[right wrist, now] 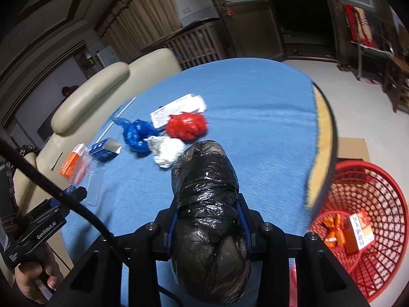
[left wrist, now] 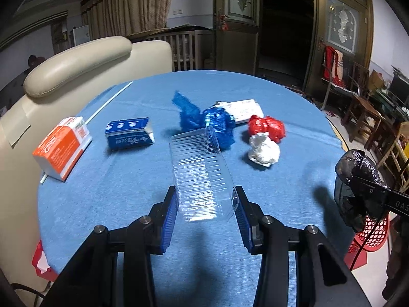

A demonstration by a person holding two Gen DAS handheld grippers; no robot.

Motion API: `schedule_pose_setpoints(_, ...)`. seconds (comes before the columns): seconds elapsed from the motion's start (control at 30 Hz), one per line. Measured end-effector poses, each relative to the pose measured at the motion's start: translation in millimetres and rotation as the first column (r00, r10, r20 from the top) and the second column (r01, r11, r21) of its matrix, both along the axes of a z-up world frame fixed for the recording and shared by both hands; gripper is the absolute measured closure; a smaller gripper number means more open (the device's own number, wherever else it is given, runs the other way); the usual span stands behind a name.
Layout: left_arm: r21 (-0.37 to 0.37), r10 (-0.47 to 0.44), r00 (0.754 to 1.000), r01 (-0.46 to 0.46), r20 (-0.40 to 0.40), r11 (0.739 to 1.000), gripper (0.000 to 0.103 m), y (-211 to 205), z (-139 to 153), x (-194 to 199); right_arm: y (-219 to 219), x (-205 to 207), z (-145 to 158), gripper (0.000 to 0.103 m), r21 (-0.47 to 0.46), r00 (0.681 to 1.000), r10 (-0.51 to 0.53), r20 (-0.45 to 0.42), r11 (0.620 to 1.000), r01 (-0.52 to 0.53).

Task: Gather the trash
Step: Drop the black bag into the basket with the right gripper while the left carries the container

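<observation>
My left gripper (left wrist: 206, 206) is clamped on a clear plastic tray (left wrist: 199, 171) above the table (left wrist: 294, 189); its body reads "GenRobot.AI". My right gripper (right wrist: 208, 227) pinches a black bag (right wrist: 207, 204). Only the right view shows the red basket's (right wrist: 383, 192) contents, apparently cartons.

Boxes (left wrist: 64, 145) lie left on the table (left wrist: 127, 192), crumpled bags (left wrist: 265, 128) right, basket (right wrist: 378, 204) beside the table

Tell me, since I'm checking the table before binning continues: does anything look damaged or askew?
The blue box lies on its side with one end torn open. The blue cloth stops short of the table's right edge, baring the yellow top.
</observation>
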State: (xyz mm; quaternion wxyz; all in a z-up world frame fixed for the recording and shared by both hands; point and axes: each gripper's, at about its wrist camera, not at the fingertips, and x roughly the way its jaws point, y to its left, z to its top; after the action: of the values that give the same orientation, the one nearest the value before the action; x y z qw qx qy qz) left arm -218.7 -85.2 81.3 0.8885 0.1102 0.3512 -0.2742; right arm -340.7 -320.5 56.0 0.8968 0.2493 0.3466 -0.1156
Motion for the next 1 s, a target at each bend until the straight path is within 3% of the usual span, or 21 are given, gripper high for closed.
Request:
schedule_pose_setpoints(0.3, 0.014, -0.088, 0.996, 0.088, 0.013, 0.996, 0.058, -32, 5, -18, -42, -52, -1, 0.062, 0.003, 0.989, -0.150, 0.004, 0.989, 0.150)
schedule_pose_setpoints(0.53, 0.022, -0.174, 0.984, 0.174, 0.024, 0.985, 0.058, -63, 10, -36, -88, -101, -14, 0.062, 0.006, 0.950, -0.312, -0.031, 0.950, 0.312)
schedule_pose_setpoints(0.8, 0.028, -0.279, 0.960, 0.279, 0.032, 0.960, 0.058, -103, 17, -61, -123, -138, -40, 0.061, 0.033, 0.907, -0.411, -0.089, 0.909, 0.415)
schedule_pose_setpoints(0.9, 0.030, -0.324, 0.945, 0.323, 0.034, 0.946, 0.058, -120, 20, -72, -129, -142, -52, 0.056, 0.056, 0.899, -0.420, -0.122, 0.902, 0.429)
schedule_pose_setpoints(0.93, 0.028, -0.341, 0.940, 0.340, 0.034, 0.940, 0.058, -126, 21, -76, -131, -142, -56, 0.041, 0.066, 0.898, -0.419, -0.135, 0.900, 0.430)
schedule_pose_setpoints(1.0, 0.028, -0.370, 0.928, 0.369, 0.036, 0.929, 0.058, -137, 23, -84, -135, -146, -63, 0.027, 0.089, 0.891, -0.431, -0.141, 0.891, 0.445)
